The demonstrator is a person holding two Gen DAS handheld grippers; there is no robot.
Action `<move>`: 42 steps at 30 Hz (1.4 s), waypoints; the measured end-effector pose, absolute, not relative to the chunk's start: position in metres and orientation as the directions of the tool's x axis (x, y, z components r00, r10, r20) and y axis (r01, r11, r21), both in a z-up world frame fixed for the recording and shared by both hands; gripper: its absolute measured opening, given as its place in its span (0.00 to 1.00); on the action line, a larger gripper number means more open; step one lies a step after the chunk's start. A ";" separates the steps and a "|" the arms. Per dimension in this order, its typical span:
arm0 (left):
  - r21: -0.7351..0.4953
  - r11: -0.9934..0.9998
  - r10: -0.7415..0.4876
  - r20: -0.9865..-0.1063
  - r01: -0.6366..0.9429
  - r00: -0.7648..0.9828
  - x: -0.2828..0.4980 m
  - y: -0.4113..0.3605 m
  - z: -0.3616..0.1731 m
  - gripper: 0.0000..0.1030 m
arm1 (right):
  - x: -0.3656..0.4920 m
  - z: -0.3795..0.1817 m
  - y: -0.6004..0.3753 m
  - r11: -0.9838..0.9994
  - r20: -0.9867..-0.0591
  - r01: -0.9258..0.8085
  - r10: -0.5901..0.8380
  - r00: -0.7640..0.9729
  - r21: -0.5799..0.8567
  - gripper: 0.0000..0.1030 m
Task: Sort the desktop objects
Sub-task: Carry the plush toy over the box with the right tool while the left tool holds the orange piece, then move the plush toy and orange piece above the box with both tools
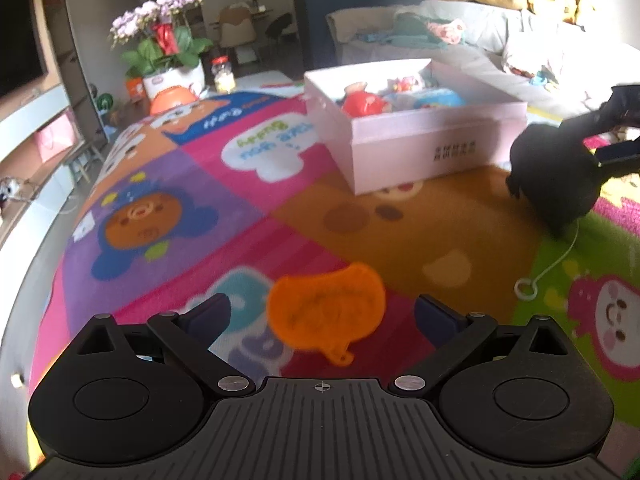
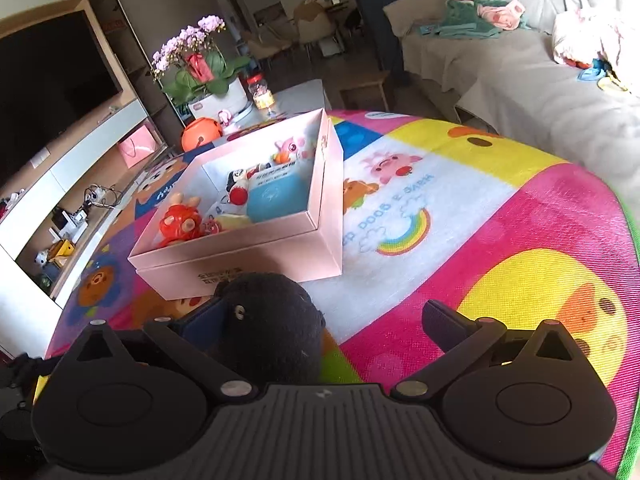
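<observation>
**Supervisor:** How far along are you with the sorting?

**Operator:** Partly done, I judge. The pale pink cardboard box (image 2: pixel 240 240) on the colourful cartoon play mat (image 2: pixel 460 240) already holds several things: a red plastic toy figure (image 2: pixel 180 222), a blue rounded container (image 2: pixel 276 198), a small pink pig toy (image 2: pixel 294 146) and a few bits I cannot make out.

**Supervisor:** What is left outside?

**Operator:** Two things that I can see. A flat orange plastic piece with a small loop (image 1: pixel 326 312) lies on the mat between the jaws of my left gripper (image 1: pixel 322 316); those jaws stand wide and grip nothing. A black plush toy (image 2: pixel 272 320) sits just short of the box, against the left finger of my right gripper (image 2: pixel 320 320). Those jaws are spread as wide as they go, and the other pad is clear of the plush, so I don't count it as held.

**Supervisor:** So both need boxing?

**Operator:** I think so. A pale string with a ring (image 1: pixel 524 288) trails from the plush across the mat.
</observation>
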State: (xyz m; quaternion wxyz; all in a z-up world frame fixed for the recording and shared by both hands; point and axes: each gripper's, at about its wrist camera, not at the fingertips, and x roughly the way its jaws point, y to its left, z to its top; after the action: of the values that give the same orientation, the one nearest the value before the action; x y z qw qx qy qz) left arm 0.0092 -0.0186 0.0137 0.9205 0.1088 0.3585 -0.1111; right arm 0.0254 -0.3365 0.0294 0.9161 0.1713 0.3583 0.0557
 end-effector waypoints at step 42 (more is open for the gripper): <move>0.003 0.938 -0.253 -0.678 0.347 0.691 0.009 -0.047 0.008 0.76 | 0.001 0.016 -0.244 0.987 -0.586 -0.125 0.045 0.809 -0.097 1.00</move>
State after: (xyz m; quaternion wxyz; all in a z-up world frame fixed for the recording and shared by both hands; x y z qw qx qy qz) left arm 0.0093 -0.0475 0.0076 0.9170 0.0656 0.3577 -0.1636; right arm 0.0009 -0.2436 0.0161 0.9488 -0.0654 0.3057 0.0448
